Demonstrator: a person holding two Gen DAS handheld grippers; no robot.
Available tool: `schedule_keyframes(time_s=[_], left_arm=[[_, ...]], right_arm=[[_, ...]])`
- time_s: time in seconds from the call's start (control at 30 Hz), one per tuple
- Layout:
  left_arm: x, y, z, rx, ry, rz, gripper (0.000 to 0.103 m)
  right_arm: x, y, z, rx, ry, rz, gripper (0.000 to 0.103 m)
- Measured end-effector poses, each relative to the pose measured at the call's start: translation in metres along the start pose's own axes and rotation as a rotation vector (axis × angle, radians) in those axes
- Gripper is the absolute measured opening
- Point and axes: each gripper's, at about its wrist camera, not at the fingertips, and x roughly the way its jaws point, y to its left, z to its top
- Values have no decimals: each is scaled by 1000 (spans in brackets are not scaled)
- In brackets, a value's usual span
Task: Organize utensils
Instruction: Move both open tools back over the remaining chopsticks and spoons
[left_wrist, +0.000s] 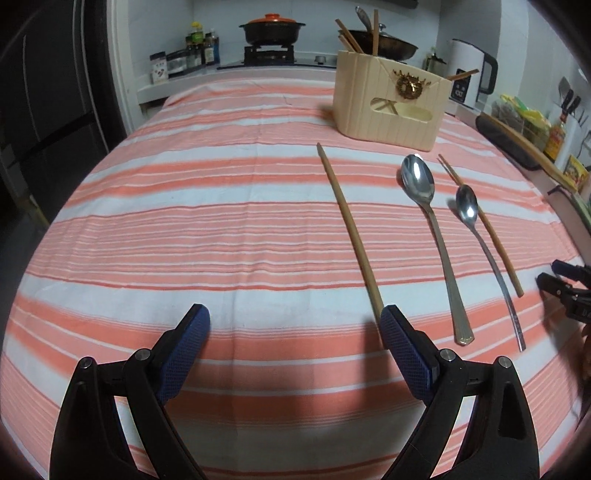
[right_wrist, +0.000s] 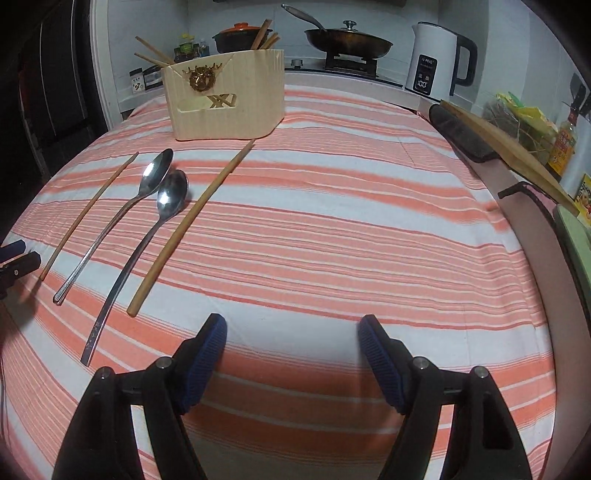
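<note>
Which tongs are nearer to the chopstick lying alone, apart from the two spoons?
Left. The left tongs have one finger right at the near end of that lone chopstick. The right tongs hover beyond both spoons.

Both wrist views look steeply down, close over the striped tablecloth (left_wrist: 221, 221), sharing the utensil holder (right_wrist: 225, 99).

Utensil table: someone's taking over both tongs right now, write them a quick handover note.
Left tongs: open, empty, low over the striped cloth, right finger beside the near end of the left chopstick.
Right tongs: open, empty.
On the cloth, side by side: left chopstick, large spoon, small spoon, right chopstick.
Done: the cream holder already holds some chopsticks and a metal utensil.
Left: all four loose pieces go into the holder.
</note>
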Motion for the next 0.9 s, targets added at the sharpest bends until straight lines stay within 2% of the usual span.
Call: schedule_keyframes(time_s=[0.5,0.9], left_arm=[[3,16,-1,-89,2,-39,99],[1,9,0,-54,-10,-28,99]], right_arm=[[1,2,1,0,0,1,79],[1,2,1,-1,0,0,79]])
